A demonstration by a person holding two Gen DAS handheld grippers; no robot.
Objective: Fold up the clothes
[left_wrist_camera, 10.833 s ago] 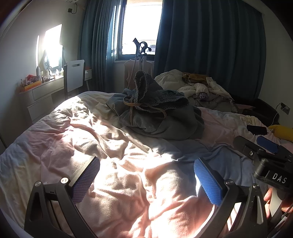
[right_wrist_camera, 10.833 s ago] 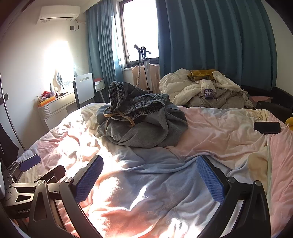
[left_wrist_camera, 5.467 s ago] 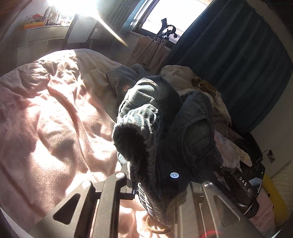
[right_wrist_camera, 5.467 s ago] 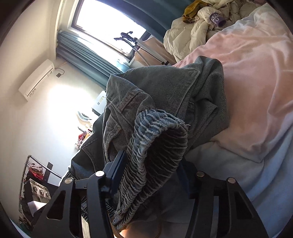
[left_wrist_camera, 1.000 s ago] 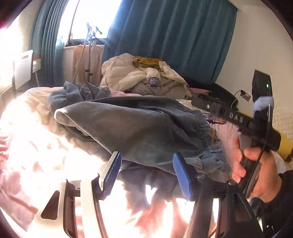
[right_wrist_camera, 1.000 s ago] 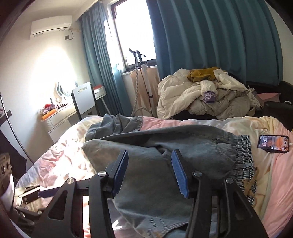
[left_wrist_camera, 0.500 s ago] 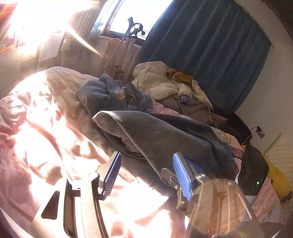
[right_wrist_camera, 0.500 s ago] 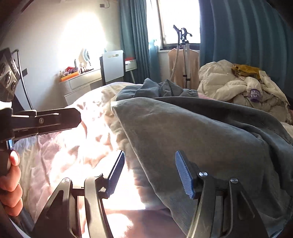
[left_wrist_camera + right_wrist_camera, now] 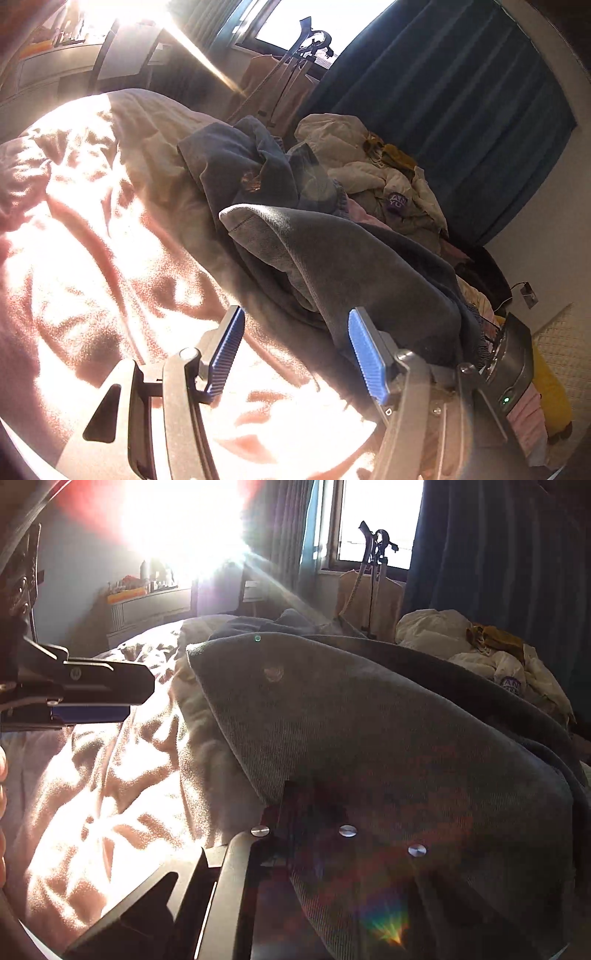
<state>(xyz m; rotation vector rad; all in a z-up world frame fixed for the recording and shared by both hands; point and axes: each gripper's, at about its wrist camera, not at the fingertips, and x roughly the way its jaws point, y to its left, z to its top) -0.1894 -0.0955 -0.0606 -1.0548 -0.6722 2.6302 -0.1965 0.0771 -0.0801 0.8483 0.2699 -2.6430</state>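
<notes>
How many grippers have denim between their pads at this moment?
1. The right gripper has just closed, and its pads are shut on the grey jeans. The left gripper stands open over the pink blanket, beside the jeans, gripping nothing.

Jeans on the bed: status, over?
Right gripper just closed on jeans. Left gripper open, beside them. Bedding rumpled; nothing blocking.
</notes>
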